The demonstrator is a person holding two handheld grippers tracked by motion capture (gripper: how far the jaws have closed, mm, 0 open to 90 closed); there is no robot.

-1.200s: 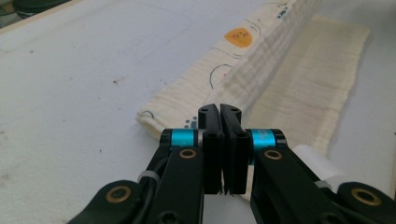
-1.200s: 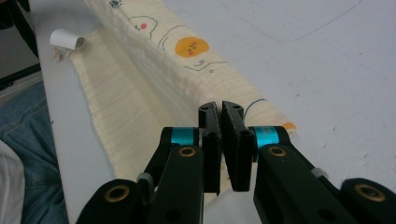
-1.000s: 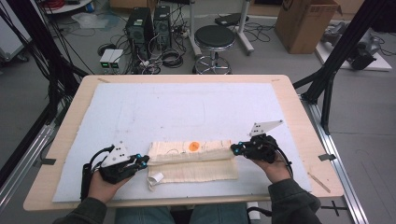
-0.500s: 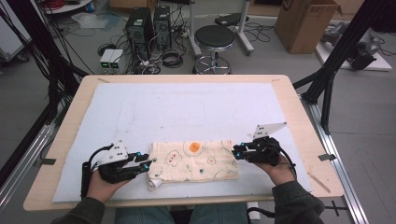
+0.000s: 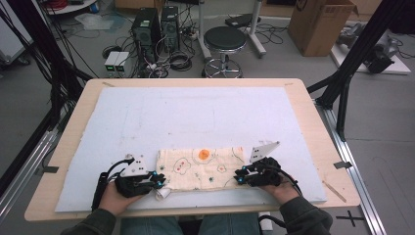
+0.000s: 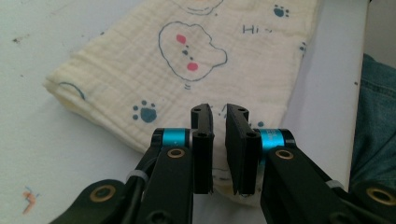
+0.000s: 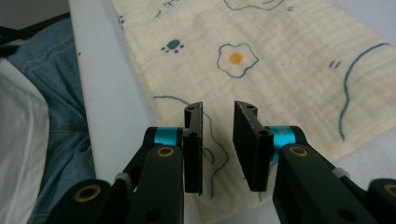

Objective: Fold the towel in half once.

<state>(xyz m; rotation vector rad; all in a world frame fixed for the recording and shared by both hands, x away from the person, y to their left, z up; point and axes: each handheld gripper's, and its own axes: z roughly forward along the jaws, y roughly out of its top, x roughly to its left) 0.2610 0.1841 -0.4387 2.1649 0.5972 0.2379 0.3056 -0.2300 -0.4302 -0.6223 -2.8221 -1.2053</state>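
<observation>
Stool (image 5: 224,40), PC towers (image 5: 156,27), cardboard box (image 5: 320,22).

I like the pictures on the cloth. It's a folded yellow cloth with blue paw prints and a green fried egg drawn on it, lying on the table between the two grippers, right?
Nearly. The fried egg is not green: the right gripper view shows a blue outline with an orange yolk. The rest holds: the folded yellow cloth has blue paw prints and lies on the table between the left gripper and right gripper.

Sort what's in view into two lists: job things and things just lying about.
Job: folded printed cloth; left gripper; right gripper; white mat.
Lying about: stool; cardboard box; computer towers.
</observation>
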